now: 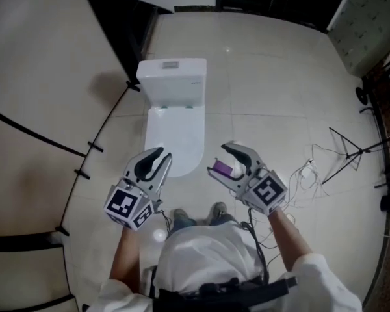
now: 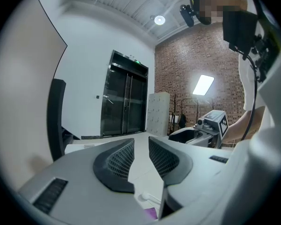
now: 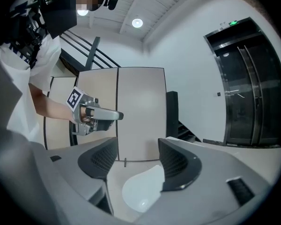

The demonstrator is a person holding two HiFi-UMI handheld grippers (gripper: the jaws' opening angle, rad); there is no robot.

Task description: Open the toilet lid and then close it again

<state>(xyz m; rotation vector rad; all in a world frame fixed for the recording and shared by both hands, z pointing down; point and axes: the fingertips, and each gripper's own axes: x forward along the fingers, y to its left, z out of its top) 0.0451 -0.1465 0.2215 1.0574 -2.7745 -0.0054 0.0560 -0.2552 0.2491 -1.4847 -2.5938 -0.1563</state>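
Closest in, at the bottom of the head view, is the person's white shirt (image 1: 208, 252), with two shoes (image 1: 218, 212) on the pale tiled floor (image 1: 260, 90) just past it.

A bit further out, the person holds one tool in each hand. The left hand-held gripper (image 1: 161, 158) has its two jaws close together, with only a thin gap. Nothing is in that gap. It hangs over the near left edge of the toilet and does not touch it. The right hand-held gripper (image 1: 218, 158) has its jaws wide apart, and they hold nothing too. It hangs just to the right of the toilet's front end. Its own view looks between the jaws at the white front of the toilet, which lies past the jaws, not in them.

Next comes the toilet lid (image 1: 175, 132). It is white and shiny, and it lies flat and shut on the bowl. The toilet stands near the left edge of the floor, next to a big beige wall (image 1: 45, 77).

Behind the lid is the white tank (image 1: 172, 86) with a small flush button (image 1: 171, 64) on top.

Off to the right, white cables (image 1: 305, 173) and a thin black stand (image 1: 348, 153) sit on the floor.

Farthest away, the left gripper view shows dark glass doors (image 2: 126, 102) and a brick wall (image 2: 192, 74).
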